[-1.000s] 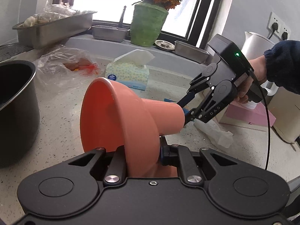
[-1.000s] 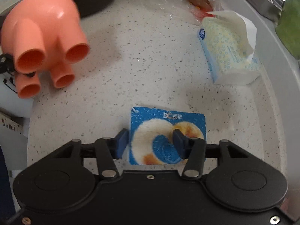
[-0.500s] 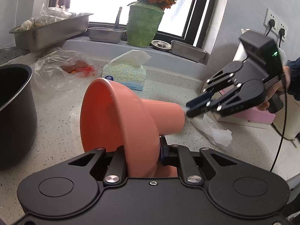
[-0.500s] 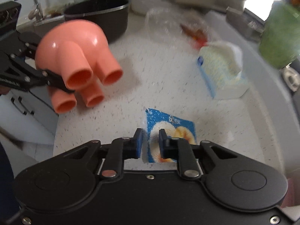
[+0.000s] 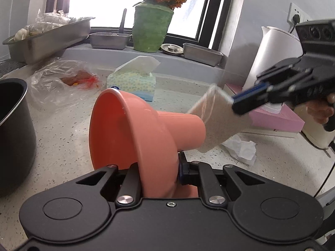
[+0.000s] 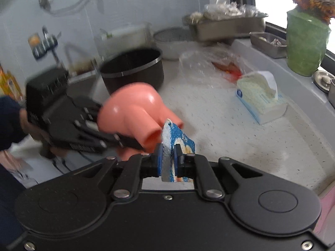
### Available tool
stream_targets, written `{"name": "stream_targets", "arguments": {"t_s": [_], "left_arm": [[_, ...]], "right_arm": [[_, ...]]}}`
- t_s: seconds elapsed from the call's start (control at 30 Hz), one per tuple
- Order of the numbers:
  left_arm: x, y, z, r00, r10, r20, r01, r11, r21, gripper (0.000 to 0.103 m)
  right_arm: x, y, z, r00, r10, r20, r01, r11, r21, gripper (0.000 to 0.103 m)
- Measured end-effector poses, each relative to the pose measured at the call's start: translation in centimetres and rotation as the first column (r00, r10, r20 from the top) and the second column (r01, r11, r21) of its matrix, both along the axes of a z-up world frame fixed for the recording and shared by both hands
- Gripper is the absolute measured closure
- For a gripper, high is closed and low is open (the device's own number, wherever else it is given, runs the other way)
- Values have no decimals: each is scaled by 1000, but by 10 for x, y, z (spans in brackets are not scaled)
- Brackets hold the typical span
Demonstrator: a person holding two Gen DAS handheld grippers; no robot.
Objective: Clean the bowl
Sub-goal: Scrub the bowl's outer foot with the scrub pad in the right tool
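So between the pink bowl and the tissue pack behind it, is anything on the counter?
No. In the right wrist view, bare speckled counter separates the pink bowl from the tissue pack; the plastic bag lies farther back.

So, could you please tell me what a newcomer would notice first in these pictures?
Most striking is the salmon-pink bowl with stubby legs, clamped by its rim in the left gripper and tipped on its side above the speckled counter. Beside its legs, the right gripper is closing on a blue-and-white sponge cloth. A green vase of dried flowers stands on the windowsill.
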State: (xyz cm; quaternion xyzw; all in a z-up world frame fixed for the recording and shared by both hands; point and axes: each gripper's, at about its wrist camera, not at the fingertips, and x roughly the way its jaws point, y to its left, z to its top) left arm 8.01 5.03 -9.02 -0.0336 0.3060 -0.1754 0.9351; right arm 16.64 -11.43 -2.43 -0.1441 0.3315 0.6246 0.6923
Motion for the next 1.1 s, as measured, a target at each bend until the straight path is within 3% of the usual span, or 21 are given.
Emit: {"name": "stream_targets", "arguments": {"t_s": [0.07, 0.23, 0.33, 0.5, 0.67, 1.1], "left_arm": [[-1, -1, 0, 1000, -4, 1, 4, 1000, 2, 89], [-3, -3, -1, 1000, -7, 4, 7, 1000, 7, 89], [-4, -3, -1, 1000, -10, 4, 10, 1000, 10, 89], [-4, -5, -1, 1000, -16, 6, 16, 1000, 20, 89], [-4, -6, -1, 1000, -16, 6, 16, 1000, 19, 89], [-6, -8, -3, 999, -33, 9, 33, 999, 23, 89]], "right_arm": [[5, -4, 1, 998, -29, -51, 30, 999, 20, 91], [22, -20, -32, 979, -148, -138, 143, 989, -48, 91], [30, -32, -40, 959, -215, -186, 216, 976, -16, 91], [35, -37, -48, 952, -267, -153, 256, 963, -86, 91], [33, -31, -69, 956, -254, -148, 234, 962, -141, 91], [16, 7, -81, 962, -243, -122, 224, 963, -151, 92]]}}
